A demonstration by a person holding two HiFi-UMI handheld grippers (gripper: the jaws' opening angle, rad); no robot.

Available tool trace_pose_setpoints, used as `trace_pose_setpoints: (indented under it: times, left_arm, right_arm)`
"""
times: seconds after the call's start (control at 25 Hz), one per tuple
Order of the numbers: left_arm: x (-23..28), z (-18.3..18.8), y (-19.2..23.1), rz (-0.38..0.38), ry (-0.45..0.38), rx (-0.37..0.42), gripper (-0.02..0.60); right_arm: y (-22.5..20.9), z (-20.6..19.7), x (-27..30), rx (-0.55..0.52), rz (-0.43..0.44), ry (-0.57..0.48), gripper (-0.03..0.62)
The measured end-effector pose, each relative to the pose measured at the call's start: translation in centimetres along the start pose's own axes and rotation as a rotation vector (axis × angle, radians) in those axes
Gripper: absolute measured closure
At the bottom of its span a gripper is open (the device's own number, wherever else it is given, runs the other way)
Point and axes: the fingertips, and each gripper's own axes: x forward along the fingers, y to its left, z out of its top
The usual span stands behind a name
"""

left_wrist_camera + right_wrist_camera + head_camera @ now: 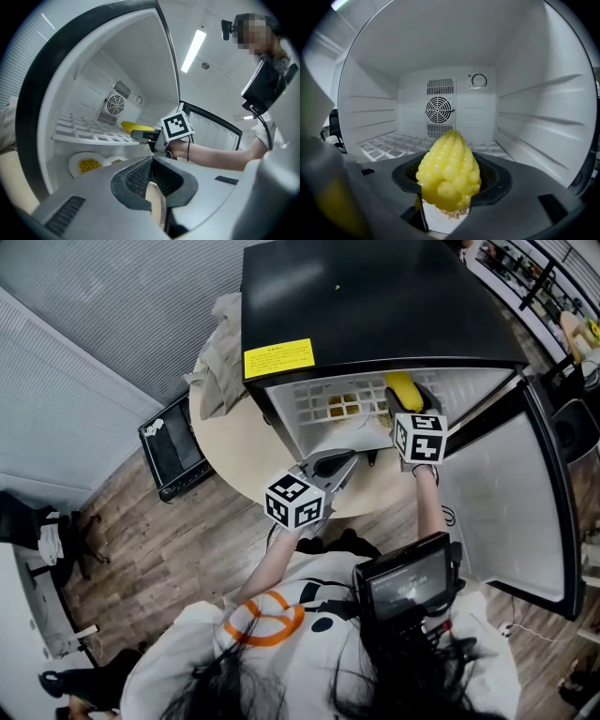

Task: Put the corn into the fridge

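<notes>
Head view: black fridge (375, 296) on a round table (234, 451), yellow sticker on its top, door (506, 512) swung open to the right. Right tongs (405, 407) reach into the opening, gripping the corn (403, 387), which sits just inside the fridge, over the white grid shelf (314, 399). Corn shows as a plain yellow stub here. Left tongs (361, 457) hang low in front of the fridge, over the table edge. Crumpled cloth (220, 362) on the table beside the fridge.

Left gripper view: left tongs' jaws are together at the tips, nothing between them; pale table surface shows through the slit below. Beyond, the right tongs hold the corn above the shelf, near its front edge. Can't tell if the corn touches the shelf. Under the shelf, a plate of yellow kernels (89, 165) and a second plate (117, 161) just beside it. Fan vent (115, 104) on the back wall.

Right gripper view: jaws stand wide and are clamped on the corn from both sides. Corn is pale yellow and glossy, with knobbly rows of kernels, tapering to a blunt tip that points at the back wall. A white dish with brownish grains (446, 220) shows below the corn, through the gap.
</notes>
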Motion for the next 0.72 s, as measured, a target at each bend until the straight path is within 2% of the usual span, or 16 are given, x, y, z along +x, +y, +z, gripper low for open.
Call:
trace_pose_setpoints:
  times: [0.16, 0.4, 0.72]
  left_arm:
    - [-0.2, 0.0, 0.1, 0.0, 0.0, -0.002, 0.569]
    - [-0.4, -0.3, -0.3, -0.009, 0.01, 0.001, 0.569]
    - [-0.9, -0.2, -0.3, -0.007, 0.003, 0.002, 0.569]
  right_arm:
    - [0.6, 0.0, 0.0, -0.018, 0.012, 0.003, 0.332]
    - [0.7, 0.0, -0.6, 0.033, 0.022, -0.02, 0.31]
    - [0.9, 2.3, -3.0, 0.063, 0.015, -0.103, 0.31]
